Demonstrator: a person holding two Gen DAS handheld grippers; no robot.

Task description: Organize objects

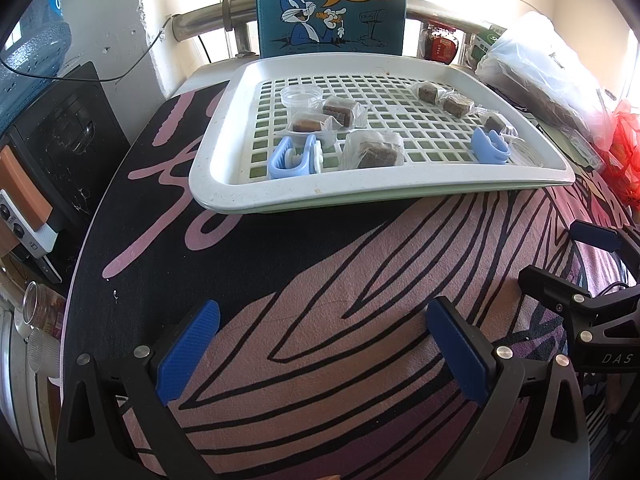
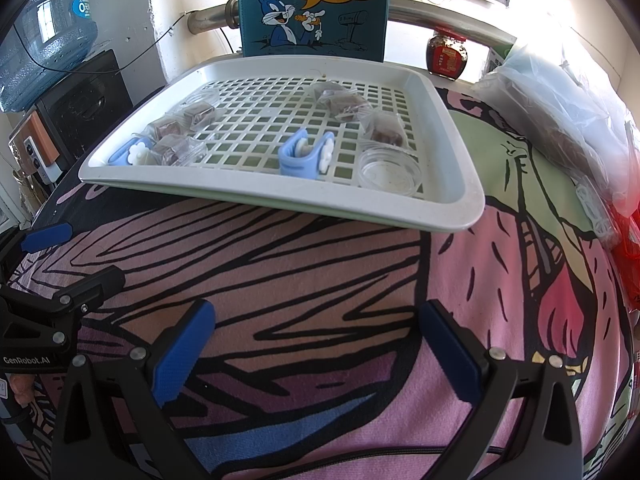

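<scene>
A white grid tray (image 1: 380, 188) (image 2: 280, 200) lies on the patterned cloth ahead of both grippers. On it are several wrapped brown cubes, one near the front (image 1: 378, 152) and one at the right (image 2: 386, 130). Two light blue clips (image 1: 294, 158) (image 1: 490, 146) sit along its near edge; the right wrist view shows one of them (image 2: 306, 154) in the middle. A clear round dish (image 2: 390, 170) lies by the tray's right corner, and another (image 1: 298, 96) at the left. My left gripper (image 1: 326, 344) and right gripper (image 2: 316, 348) hover over the cloth, both open and empty.
A blue cartoon-rabbit box (image 1: 332, 4) stands behind the tray. A water bottle (image 2: 48, 28) and black dispenser (image 1: 68, 140) are at the left. A dark jar (image 2: 446, 54), plastic bags (image 1: 536, 76) and a red bag (image 1: 624, 152) crowd the right.
</scene>
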